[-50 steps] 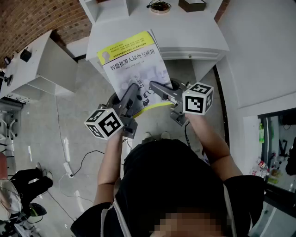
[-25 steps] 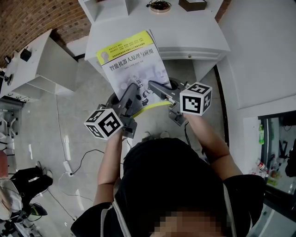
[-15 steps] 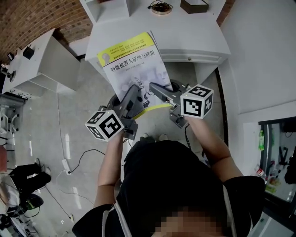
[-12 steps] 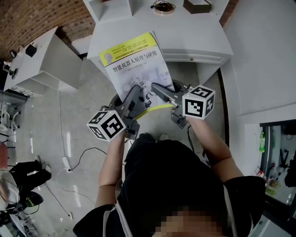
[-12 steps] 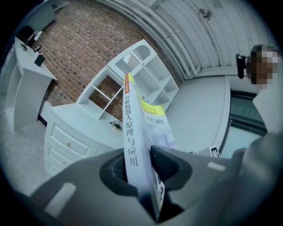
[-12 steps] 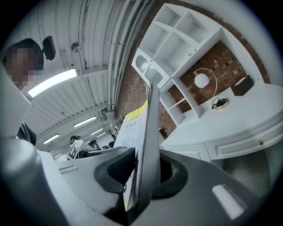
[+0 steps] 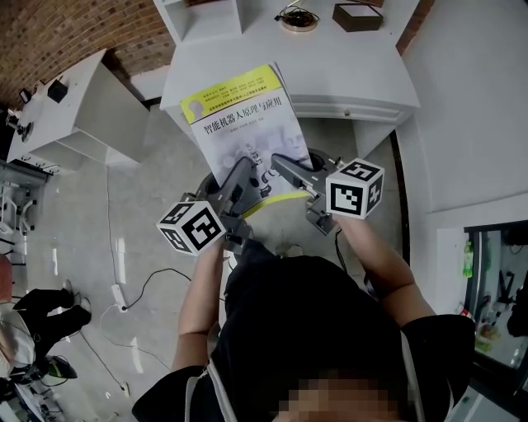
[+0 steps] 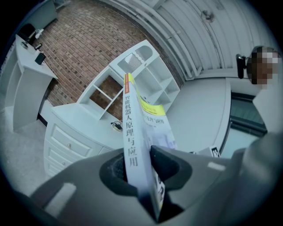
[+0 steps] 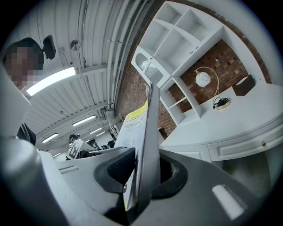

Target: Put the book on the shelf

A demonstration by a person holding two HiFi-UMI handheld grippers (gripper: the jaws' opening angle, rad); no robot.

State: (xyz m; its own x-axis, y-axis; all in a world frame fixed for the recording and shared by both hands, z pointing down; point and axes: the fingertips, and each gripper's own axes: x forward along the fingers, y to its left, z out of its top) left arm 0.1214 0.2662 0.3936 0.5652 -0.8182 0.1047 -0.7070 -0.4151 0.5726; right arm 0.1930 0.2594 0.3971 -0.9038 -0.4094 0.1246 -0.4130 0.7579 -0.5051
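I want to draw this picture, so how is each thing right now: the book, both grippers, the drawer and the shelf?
book: closed, held in the air, cover facing up.
left gripper: shut on the book.
right gripper: shut on the book.
drawer: shut.
shelf: book not on it yet.

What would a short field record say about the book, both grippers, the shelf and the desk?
book: cover up, held before the desk, not yet shelved
left gripper: shut on the book's near edge
right gripper: shut on the book's near edge
shelf: white, open compartments, on the desk
desk: white, bears a lamp and a dark box
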